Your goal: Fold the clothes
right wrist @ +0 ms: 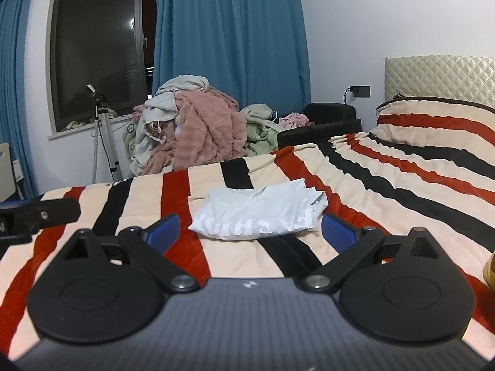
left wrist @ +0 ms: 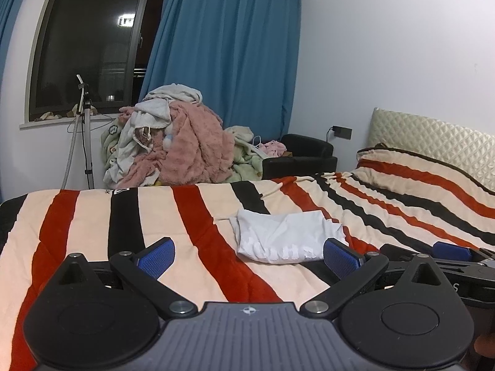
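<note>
A pale white T-shirt (left wrist: pixel 286 236) with white lettering lies folded into a small packet on the striped blanket (left wrist: pixel 191 225); it also shows in the right wrist view as the T-shirt (right wrist: pixel 260 213). My left gripper (left wrist: pixel 249 258) sits low over the blanket with its blue pads wide apart and nothing between them; the shirt lies just ahead, toward its right pad. My right gripper (right wrist: pixel 250 232) is open too, the shirt right in front of its fingertips, untouched. The right gripper (left wrist: pixel 448 252) appears at the right edge of the left wrist view.
A heap of pink, grey and green clothes (left wrist: pixel 173 142) is piled beyond the bed's far edge, beside a tripod (left wrist: pixel 86 142). A black armchair (left wrist: pixel 300 154) stands behind, under blue curtains (left wrist: pixel 229 46). A striped pillow (left wrist: pixel 427 173) and quilted headboard (left wrist: pixel 439 136) are at right.
</note>
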Tool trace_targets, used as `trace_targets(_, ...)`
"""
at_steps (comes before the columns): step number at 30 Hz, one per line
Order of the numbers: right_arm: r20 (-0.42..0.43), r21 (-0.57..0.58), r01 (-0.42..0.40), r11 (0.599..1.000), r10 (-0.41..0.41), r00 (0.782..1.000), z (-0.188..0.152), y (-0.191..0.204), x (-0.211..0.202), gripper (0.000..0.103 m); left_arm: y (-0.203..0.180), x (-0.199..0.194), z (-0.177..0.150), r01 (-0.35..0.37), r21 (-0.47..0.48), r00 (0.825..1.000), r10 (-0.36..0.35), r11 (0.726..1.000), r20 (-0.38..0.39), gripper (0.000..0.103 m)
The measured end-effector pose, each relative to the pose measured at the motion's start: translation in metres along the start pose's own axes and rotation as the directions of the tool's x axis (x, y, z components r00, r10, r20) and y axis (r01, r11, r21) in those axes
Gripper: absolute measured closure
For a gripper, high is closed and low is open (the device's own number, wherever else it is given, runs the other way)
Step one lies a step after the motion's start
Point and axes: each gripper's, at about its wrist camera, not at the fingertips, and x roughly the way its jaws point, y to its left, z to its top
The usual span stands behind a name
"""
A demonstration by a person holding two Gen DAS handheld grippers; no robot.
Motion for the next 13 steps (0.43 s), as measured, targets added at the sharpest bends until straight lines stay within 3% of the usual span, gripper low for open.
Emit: trace_targets(13,-0.016,-0.002,0.006,1.0,-0.006,1.0,-0.002,0.0005,0.002,0.003,0.0005,0.0005,-0.003,-0.017,0.001,1.0,0.017,1.0,-0.008,0.0)
